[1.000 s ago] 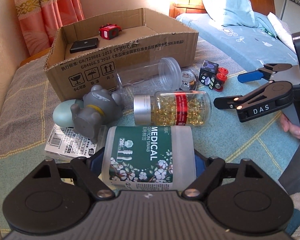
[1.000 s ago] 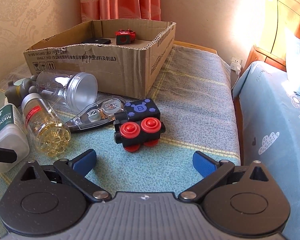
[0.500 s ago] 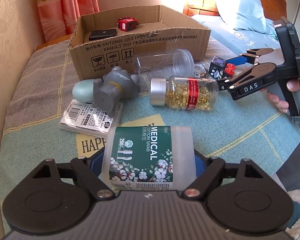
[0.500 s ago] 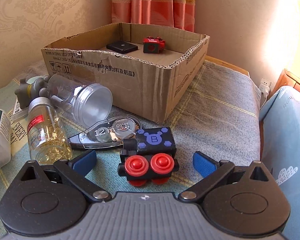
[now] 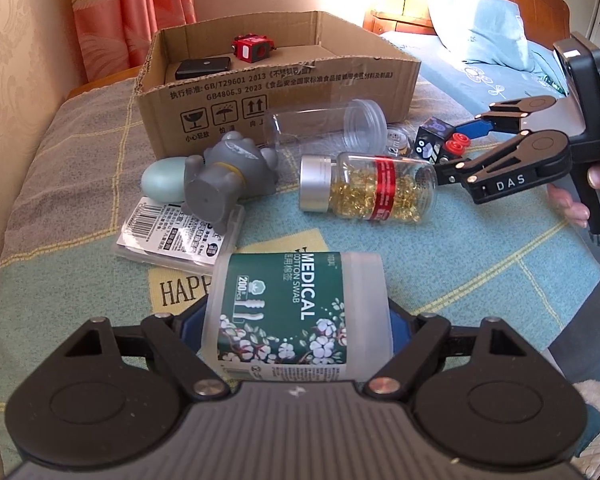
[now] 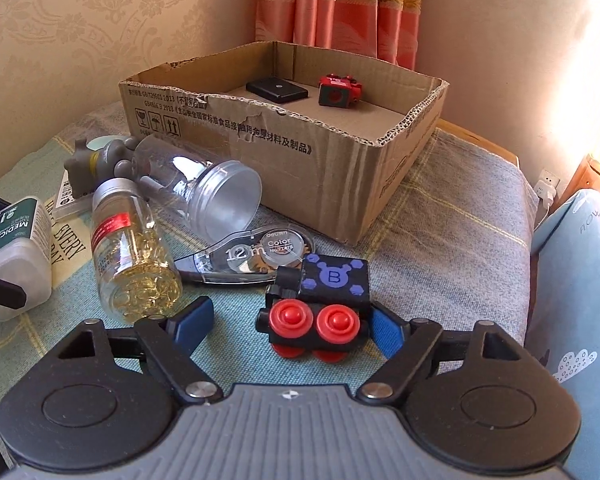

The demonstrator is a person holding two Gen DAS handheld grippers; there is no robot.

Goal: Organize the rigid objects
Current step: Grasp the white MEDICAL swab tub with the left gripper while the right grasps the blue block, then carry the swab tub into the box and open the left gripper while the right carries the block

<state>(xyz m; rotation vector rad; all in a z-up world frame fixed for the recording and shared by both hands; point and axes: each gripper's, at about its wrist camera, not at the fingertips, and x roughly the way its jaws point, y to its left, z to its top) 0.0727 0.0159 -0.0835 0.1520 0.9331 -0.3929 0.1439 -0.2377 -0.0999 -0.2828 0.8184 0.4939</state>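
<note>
My left gripper (image 5: 296, 320) is shut on the white cotton swab tub with a green label (image 5: 296, 316) and holds it above the blanket; the tub also shows in the right wrist view (image 6: 14, 248). My right gripper (image 6: 288, 326) is open around the black toy with red wheels (image 6: 320, 304); its right pad touches the toy and its left pad stands apart. The same gripper (image 5: 466, 148) and toy (image 5: 440, 144) show in the left wrist view. The cardboard box (image 5: 276, 84) (image 6: 300, 148) stands behind, holding a black case (image 6: 277, 89) and a red toy (image 6: 338, 90).
On the blanket lie a bottle of golden capsules (image 5: 368, 188) (image 6: 132, 256), a clear empty jar (image 5: 324, 128) (image 6: 204, 190), a correction tape (image 6: 252, 256), a grey toy figure (image 5: 224, 176), a pale green egg (image 5: 162, 180) and a flat packet (image 5: 180, 236). A bed (image 5: 480, 60) is on the right.
My left gripper has lifted the swab tub up and back from the pile. My right gripper has moved forward around the black toy and has narrowed, its right pad now against it.
</note>
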